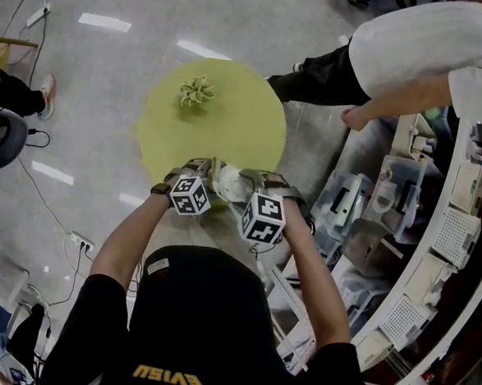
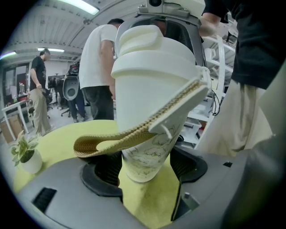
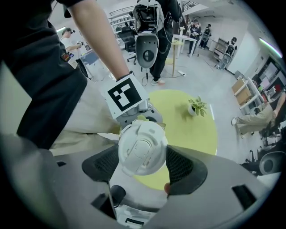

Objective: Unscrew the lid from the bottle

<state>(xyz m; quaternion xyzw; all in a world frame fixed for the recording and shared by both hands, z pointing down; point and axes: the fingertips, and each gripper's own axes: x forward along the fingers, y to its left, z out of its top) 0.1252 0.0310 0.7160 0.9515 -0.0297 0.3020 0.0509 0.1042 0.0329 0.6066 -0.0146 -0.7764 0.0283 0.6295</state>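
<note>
A white bottle point(image 2: 149, 103) with faint line drawings and a tan woven strap point(image 2: 134, 132) is held in the air over the round yellow table point(image 1: 221, 120). My left gripper point(image 2: 145, 167) is shut on the bottle's lower end, a dark pad on each side. Its white lid point(image 3: 143, 150) is seen from above in the right gripper view, and my right gripper point(image 3: 144, 166) is shut on the lid, pads touching both sides. In the head view the bottle point(image 1: 228, 182) sits between the left gripper point(image 1: 200, 170) and the right gripper point(image 1: 256, 182), mostly hidden by them.
A small potted plant point(image 1: 196, 91) stands on the far part of the table. A person in a white shirt point(image 1: 424, 52) leans beside the table at the upper right. Shelves with boxes and devices point(image 1: 435, 242) curve along the right. Cables and a power strip point(image 1: 79, 240) lie on the floor at left.
</note>
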